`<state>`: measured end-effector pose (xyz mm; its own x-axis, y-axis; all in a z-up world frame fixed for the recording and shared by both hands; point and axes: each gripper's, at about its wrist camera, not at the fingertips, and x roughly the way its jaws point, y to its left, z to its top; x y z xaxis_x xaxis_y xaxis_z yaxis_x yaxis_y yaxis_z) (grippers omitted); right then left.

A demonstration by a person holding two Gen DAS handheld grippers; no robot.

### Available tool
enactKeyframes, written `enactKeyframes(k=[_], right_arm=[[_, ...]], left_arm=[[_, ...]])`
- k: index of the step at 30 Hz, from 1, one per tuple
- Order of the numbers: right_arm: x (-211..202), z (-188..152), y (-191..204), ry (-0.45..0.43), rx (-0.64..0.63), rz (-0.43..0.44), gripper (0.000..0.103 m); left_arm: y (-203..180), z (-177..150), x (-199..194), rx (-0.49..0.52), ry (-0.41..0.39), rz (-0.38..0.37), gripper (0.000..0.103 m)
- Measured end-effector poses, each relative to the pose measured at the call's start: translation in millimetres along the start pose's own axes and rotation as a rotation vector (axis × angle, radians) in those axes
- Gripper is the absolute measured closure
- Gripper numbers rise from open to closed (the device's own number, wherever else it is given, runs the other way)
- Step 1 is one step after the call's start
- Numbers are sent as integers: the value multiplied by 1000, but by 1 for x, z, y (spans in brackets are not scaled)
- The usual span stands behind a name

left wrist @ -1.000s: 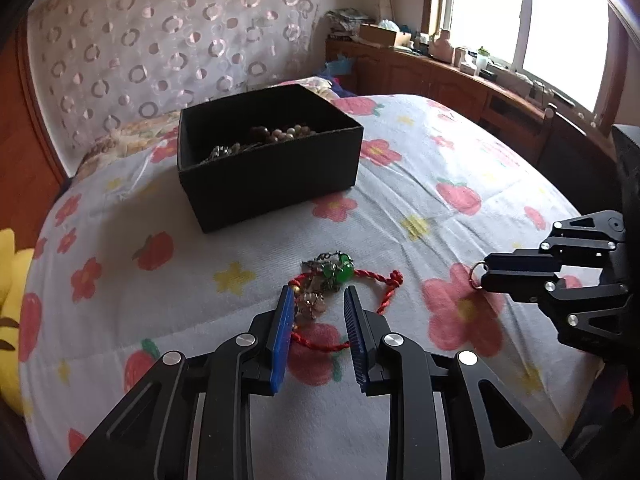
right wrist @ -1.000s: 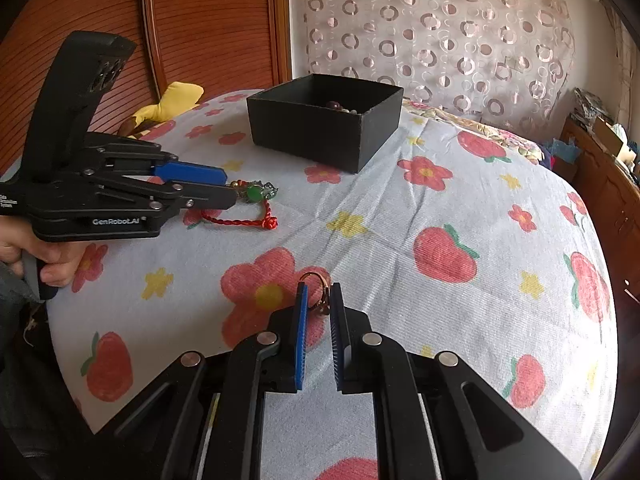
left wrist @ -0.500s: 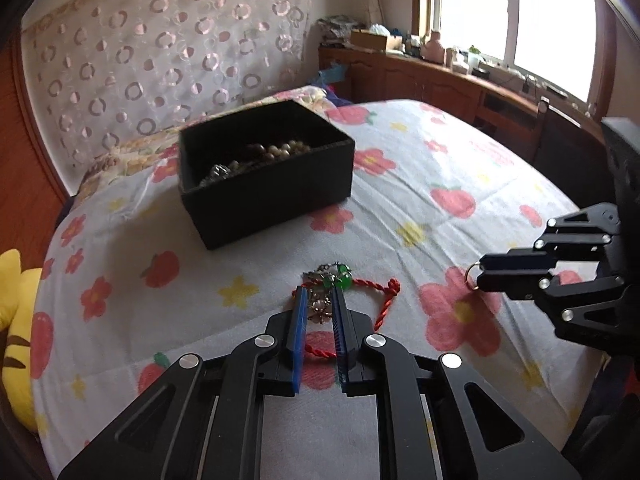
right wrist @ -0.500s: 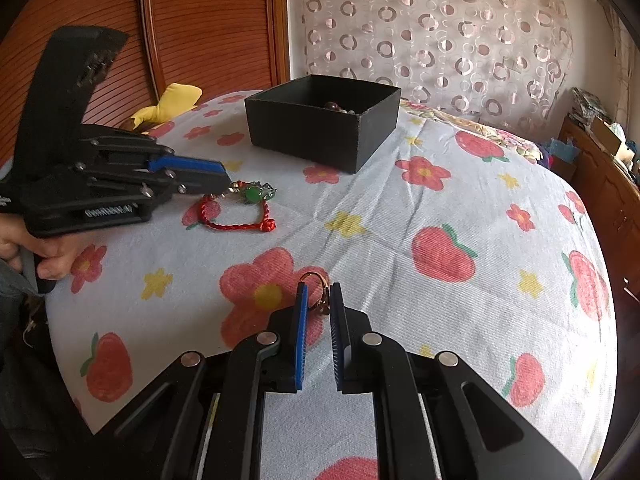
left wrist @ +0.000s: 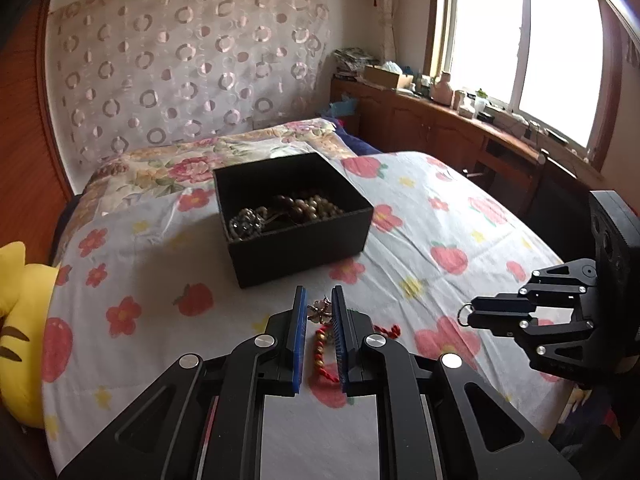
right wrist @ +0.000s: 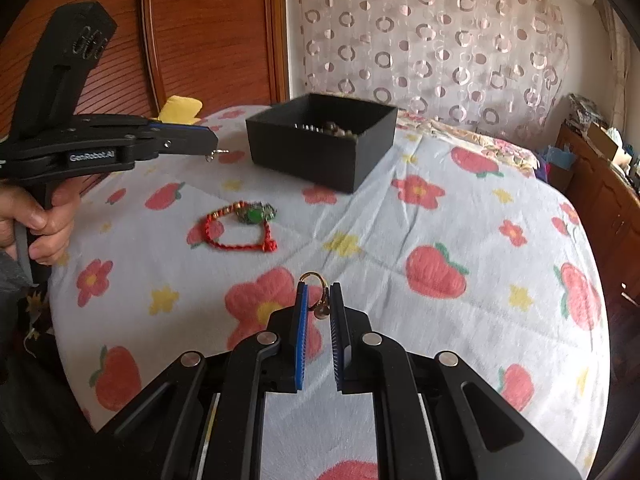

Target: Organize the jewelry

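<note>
My left hand-held gripper point(left wrist: 318, 297), jaws just closed on charm point(left wrist: 319, 312), has box point(left wrist: 300, 248) dead ahead, nearer than right hand-held gripper point(right wrist: 319, 290), pinching ring point(right wrist: 312, 274).

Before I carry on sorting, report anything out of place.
Nothing spilled or broken. The red cord bracelet lies loose on the bedspread, outside the black box; the left gripper pinches only a small metal charm; the right gripper holds a ring.

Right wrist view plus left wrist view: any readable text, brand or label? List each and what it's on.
"GenRobot.AI": white lettering on the side of the left gripper, seen in the right wrist view.
Nothing else legible: the black box is unmarked, and items on the windowsill counter are too small to read.
</note>
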<state>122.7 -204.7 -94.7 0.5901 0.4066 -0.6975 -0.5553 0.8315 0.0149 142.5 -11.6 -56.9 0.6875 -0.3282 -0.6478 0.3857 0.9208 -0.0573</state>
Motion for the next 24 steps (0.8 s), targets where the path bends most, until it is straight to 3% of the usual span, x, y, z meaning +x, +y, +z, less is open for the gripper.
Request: enactKeyframes(k=[10,24], right_arm=[[-6,40,2,-71,-36,-22,91],[43,113,-32,-100,67,29,91]], left_arm=[[20,16,3,-57,-14,-14,92],[48,78,44,-124,-18,-23,91]])
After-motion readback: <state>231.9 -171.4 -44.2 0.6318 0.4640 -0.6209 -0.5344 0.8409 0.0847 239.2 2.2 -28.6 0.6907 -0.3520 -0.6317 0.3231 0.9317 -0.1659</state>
